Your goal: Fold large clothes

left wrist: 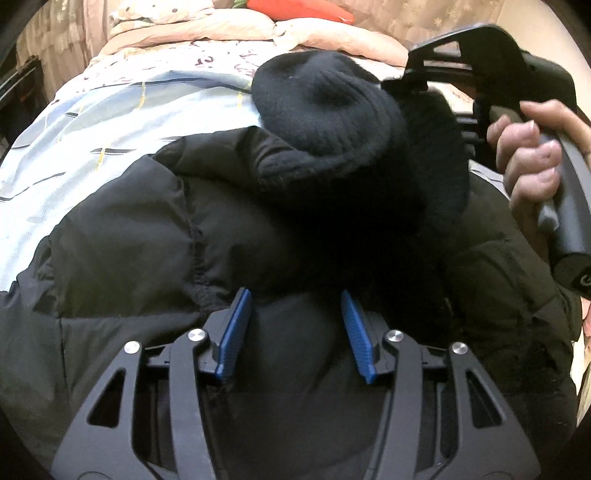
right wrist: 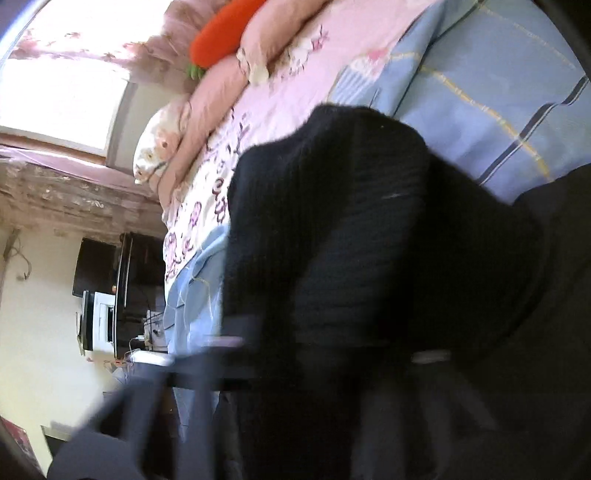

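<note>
Two blue ribbed pads [left wrist: 236, 328] of the left gripper [left wrist: 295, 328] stand apart over the black jacket [left wrist: 147, 236], with smooth padded fabric bulging between them; whether they press on it cannot be told. The jacket is quilted and slightly shiny, with a stitched seam running up from the left pad. It lies spread on the bed [left wrist: 92, 110], covering its near part. Beyond the pads, the jacket's ribbed knit cuff [left wrist: 317, 107] is lifted into a rounded, puckered cone. The right gripper [left wrist: 402, 85] has its tip at the cuff's far side, jaws together on the knit, and a hand [left wrist: 532, 158] wraps its grey handle. From the right wrist, that gripper is blurred and dark knit [right wrist: 351, 240] fills the middle. The sheet is pale blue plaid; further up the bed lie pink floral bedding and an orange cushion [left wrist: 299, 9].
</note>
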Tool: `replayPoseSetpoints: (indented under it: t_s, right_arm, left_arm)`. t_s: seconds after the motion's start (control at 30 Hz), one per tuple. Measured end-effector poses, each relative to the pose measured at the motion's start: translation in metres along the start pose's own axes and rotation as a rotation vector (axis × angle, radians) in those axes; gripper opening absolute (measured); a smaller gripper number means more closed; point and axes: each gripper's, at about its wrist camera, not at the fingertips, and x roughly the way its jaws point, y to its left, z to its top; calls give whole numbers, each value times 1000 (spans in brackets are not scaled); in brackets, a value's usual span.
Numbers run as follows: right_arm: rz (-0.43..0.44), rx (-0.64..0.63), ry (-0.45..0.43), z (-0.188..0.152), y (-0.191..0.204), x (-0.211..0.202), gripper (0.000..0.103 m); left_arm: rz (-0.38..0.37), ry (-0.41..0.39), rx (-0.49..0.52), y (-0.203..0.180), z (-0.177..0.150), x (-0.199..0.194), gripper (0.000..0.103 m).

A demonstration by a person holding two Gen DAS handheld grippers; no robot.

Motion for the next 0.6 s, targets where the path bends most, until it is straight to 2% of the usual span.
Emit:
replayPoseSetpoints:
  t_s: [0.07, 0.17, 0.27, 0.4, 0.43, 0.47, 0.5, 0.57, 0.6]
  right_arm:
    - [-24, -68, -28, -9, 9, -12, 9]
    - [55, -35, -44, -37, 7, -45, 9]
    - [107, -10, -39, -94, 4, -86, 9]
    - [87, -2, -29, -174, -4, -133, 8]
    - [88, 23, -22, -188, -10, -141, 7]
    - [98, 67, -5, -207, -19, -148, 0]
    - [96, 117, 18, -230, -28, -153, 0]
    - [77, 182, 60, -269, -43, -156, 0]
    - [24, 186, 97, -286, -52, -153, 0]
  left_arm:
    - [2, 3, -3, -3, -4, -3, 51]
    - [4, 5, -15, -3, -3, -8, 52]
    - [20, -4, -22, -2, -2, -18, 52]
    - [42, -26, -17, -2, -7, -38, 53]
    - [44, -29, -16, -1, -9, -42, 53]
    - [47, -30, -15, -1, -11, -47, 53]
    - [50, -30, -14, -1, -14, -50, 53]
    - [50, -25, -7, -1, -20, -53, 54]
    - [53, -21, -1, -1, -23, -53, 55]
